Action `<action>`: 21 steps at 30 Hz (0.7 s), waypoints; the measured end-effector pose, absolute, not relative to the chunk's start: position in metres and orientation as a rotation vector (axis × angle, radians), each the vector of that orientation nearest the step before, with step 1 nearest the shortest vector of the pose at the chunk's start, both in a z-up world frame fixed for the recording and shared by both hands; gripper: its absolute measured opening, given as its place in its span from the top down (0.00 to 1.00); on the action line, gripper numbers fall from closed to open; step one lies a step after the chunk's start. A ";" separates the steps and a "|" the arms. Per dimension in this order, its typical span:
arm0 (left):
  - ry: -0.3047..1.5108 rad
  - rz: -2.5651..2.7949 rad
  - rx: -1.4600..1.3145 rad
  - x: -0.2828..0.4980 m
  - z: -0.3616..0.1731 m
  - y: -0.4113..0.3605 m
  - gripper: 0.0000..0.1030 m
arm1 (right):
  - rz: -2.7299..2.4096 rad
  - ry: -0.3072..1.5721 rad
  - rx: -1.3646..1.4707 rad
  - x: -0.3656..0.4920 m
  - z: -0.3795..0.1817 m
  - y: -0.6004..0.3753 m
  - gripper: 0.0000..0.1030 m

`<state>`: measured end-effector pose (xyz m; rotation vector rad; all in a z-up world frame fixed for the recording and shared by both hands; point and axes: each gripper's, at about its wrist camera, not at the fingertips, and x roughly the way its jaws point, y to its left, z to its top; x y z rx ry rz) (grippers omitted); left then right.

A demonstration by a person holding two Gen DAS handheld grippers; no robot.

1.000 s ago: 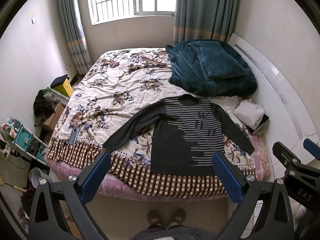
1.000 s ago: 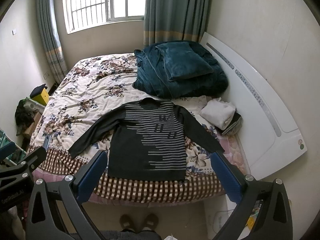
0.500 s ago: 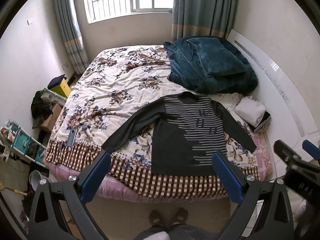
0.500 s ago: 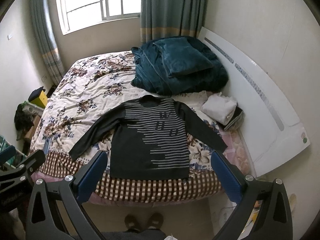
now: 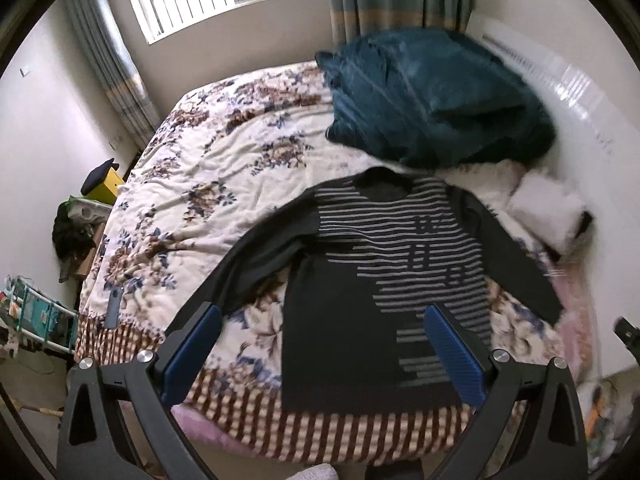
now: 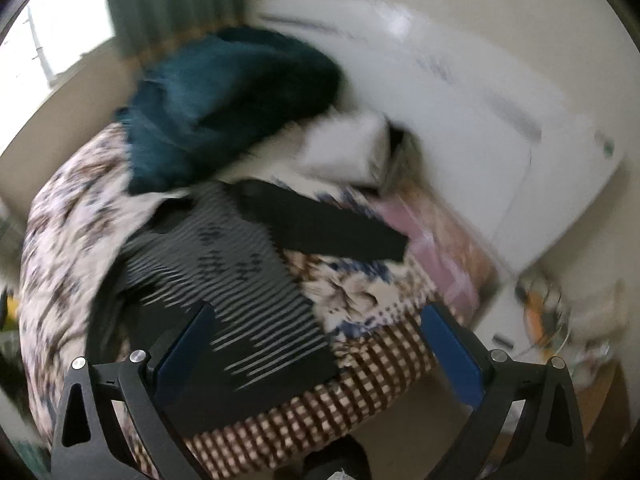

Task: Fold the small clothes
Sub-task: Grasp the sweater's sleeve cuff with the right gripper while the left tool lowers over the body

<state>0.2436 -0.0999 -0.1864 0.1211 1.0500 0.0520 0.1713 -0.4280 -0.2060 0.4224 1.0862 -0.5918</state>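
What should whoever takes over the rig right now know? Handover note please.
Left gripper: open, empty, above the bed's near edge.
Right gripper: open, empty; its view is blurred.
Striped dark sweater: flat on the floral bedspread, both sleeves spread out, hem toward the near edge.
Done: sweater laid out.
Left: all folds, none made yet.

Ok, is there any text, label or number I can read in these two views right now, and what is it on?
None can be read.
Sweater: dark blocky marks among the chest stripes, perhaps letters, too blurred to read in either view.
Headboard: a small round mark near its corner, smeared by motion.
Left gripper and right gripper: no lettering shows on the fingers or frames.
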 end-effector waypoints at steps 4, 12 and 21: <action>1.139 0.076 0.104 0.299 -0.268 -0.140 0.00 | -0.707 1.170 0.571 0.200 -0.321 -0.532 0.00; 1.345 0.105 0.126 0.366 -0.450 -0.193 0.00 | -0.874 1.184 0.978 0.197 -0.530 -0.666 0.04; 1.424 0.131 0.154 0.399 -0.560 -0.209 0.00 | -0.991 0.840 1.237 0.186 -0.628 -0.703 0.33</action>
